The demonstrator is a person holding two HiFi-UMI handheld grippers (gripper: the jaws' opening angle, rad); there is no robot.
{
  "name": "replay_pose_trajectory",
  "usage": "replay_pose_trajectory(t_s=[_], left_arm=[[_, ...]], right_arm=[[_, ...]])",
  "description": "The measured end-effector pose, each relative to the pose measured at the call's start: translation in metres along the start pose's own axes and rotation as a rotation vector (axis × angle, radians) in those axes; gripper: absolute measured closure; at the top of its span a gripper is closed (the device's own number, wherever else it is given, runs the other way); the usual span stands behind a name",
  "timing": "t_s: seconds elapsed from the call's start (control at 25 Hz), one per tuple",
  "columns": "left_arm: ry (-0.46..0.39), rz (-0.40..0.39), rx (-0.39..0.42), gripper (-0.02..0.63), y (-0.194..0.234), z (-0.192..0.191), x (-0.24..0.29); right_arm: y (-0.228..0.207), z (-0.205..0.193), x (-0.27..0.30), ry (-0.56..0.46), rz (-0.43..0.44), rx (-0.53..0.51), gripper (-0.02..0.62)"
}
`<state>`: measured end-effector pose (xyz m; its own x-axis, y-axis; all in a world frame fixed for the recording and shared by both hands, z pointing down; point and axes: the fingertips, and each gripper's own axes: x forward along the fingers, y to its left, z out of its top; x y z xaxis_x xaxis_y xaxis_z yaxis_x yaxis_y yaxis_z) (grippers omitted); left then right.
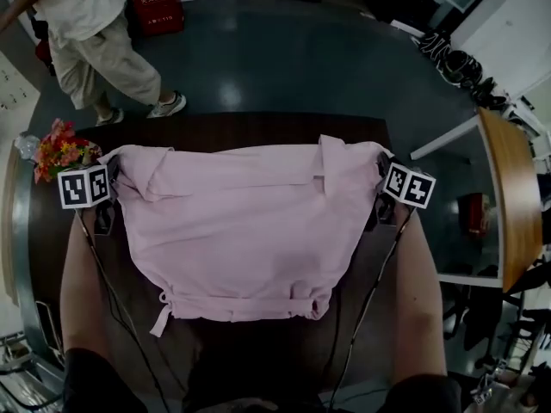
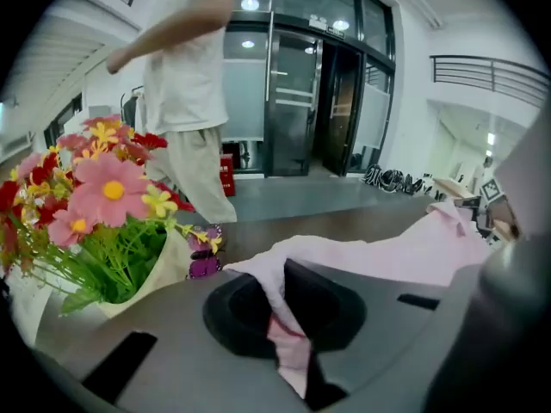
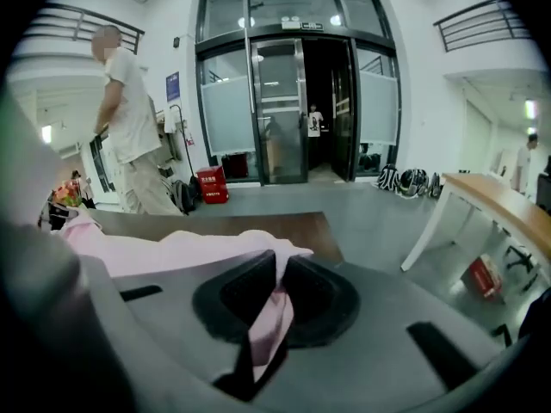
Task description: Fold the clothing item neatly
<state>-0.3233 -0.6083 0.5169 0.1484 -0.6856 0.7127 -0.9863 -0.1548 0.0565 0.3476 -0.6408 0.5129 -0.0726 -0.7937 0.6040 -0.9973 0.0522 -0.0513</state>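
Over the bench's [image 1: 258,127] middle, my left tool [image 2: 288,338] and right tool [image 3: 267,321] each clamp a far corner of the pink garment [image 1: 241,231].

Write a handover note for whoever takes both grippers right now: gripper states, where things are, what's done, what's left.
Left gripper: shut on the garment's left corner.
Right gripper: shut on its right corner.
Garment: stretched between the grippers, spread over the table; flowers beside the left corner.
Done: garment opened out.
Left: no neat fold shows yet, so all the folding.
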Motion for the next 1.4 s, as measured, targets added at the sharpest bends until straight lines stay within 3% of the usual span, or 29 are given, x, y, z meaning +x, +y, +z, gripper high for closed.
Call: replay_pose_trajectory(t_s=[0.2, 0.32, 0.56, 0.76, 1.04, 1.24, 1.32, 1.4], left_arm=[[0.03, 0.065, 0.043, 0.564, 0.008, -0.014, 0.008], [-0.015, 0.029, 0.048, 0.453, -0.004, -0.013, -0.002], [-0.195, 0.028, 0.094, 0.448, -0.043, -0.012, -0.065], [-0.309, -0.21, 0.038, 0.448, -0.119, -0.026, -0.133], [-0.448, -0.418, -0.008, 0.449, -0.191, -0.057, -0.244], [-0.501, -0.663, 0.108, 0.455, -0.261, -0.079, -0.301], [-0.52, -0.701, 0.151, 0.544, -0.28, -0.09, -0.316], [-0.531, -0.727, 0.176, 0.582, -0.295, -0.102, -0.327]], right_arm=[[-0.013, -0.017, -0.001, 0.043, -0.066, -0.022, 0.499], [-0.016, -0.013, -0.021, -0.001, -0.099, -0.003, 0.463], [0.035, 0.001, -0.101, -0.184, -0.095, -0.077, 0.463], [0.118, -0.008, -0.167, -0.252, 0.054, -0.119, 0.463], [0.214, -0.031, -0.27, -0.36, 0.212, -0.025, 0.465], [0.275, -0.056, -0.34, -0.422, 0.293, -0.091, 0.471], [0.287, -0.071, -0.363, -0.441, 0.297, -0.081, 0.513], [0.294, -0.086, -0.384, -0.454, 0.296, -0.06, 0.568]])
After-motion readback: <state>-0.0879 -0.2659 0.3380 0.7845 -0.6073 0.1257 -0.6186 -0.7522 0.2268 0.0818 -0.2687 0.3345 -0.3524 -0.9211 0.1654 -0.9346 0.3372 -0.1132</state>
